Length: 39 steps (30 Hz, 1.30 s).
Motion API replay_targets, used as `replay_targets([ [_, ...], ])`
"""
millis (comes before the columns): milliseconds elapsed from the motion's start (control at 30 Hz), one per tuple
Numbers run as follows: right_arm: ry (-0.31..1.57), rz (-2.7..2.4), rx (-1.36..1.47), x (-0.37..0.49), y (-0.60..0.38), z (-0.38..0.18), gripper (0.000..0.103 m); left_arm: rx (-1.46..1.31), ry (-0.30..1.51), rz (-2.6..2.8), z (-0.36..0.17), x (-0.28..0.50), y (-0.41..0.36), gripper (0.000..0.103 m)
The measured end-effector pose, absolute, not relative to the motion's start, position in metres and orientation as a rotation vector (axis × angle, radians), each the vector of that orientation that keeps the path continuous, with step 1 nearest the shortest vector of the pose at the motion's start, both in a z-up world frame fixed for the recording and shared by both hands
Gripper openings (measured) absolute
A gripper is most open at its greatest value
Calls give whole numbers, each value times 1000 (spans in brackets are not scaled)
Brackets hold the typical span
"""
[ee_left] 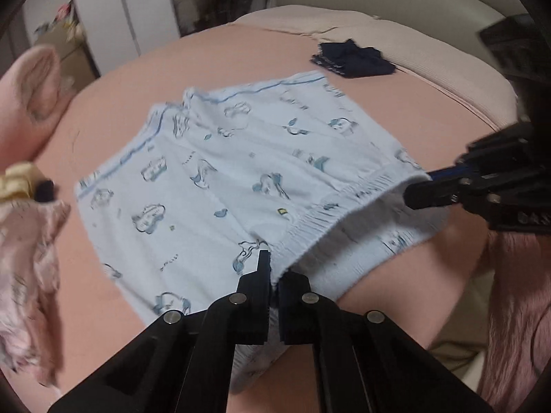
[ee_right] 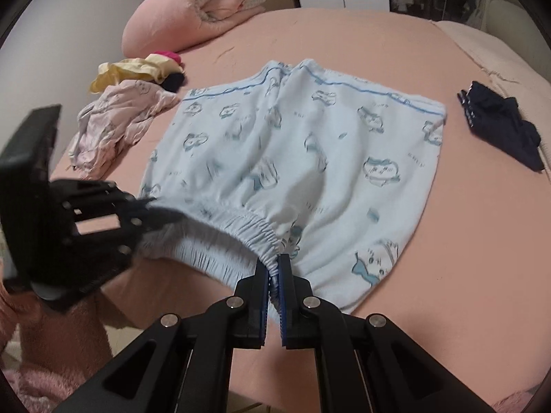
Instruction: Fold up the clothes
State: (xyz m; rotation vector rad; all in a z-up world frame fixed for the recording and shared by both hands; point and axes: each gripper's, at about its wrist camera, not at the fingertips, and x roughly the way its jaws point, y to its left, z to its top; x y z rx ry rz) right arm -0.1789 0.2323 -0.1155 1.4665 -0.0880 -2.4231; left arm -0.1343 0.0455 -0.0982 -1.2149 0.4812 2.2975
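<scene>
Right wrist view shows the pale blue shorts (ee_right: 296,158), soft knit printed with cartoon clouds whose small lettering I can't read, spread across the pink bed (ee_right: 465,241) with the gathered waistband at its near edge. My right gripper (ee_right: 274,268) is clamped on that elastic; my left gripper (ee_right: 162,213) pinches the same band further along. Crumpled pink and yellow clothes (ee_right: 117,120) sit toward the left edge, a dark garment (ee_right: 499,127) toward the right.

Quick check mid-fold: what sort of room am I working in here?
Most likely a bedroom: the shorts lie on a pink-sheeted bed, with a rolled pink duvet at its far end and white wardrobe doors behind.
</scene>
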Motion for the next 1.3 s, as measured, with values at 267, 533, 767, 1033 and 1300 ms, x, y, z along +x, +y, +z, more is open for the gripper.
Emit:
replay_targets([
  [267, -3, -2382, 1476, -164, 219, -114, 2, -1236, 561, 2243, -106, -124, 39, 2],
  [533, -77, -2315, 1704, -175, 241, -144, 14, -1412, 381, 2121, -124, -146, 30, 23],
  [767, -78, -2339, 1551, -151, 251, -86, 42, -1248, 139, 2209, -78, -137, -18, 65],
  [1033, 42, -2418, 1774, -187, 244, -138, 41, -1533, 362, 2277, -132, -157, -28, 30],
  [1300, -384, -2428, 1835, -160, 306, -124, 42, -1619, -287, 2352, -109, -159, -105, 30],
])
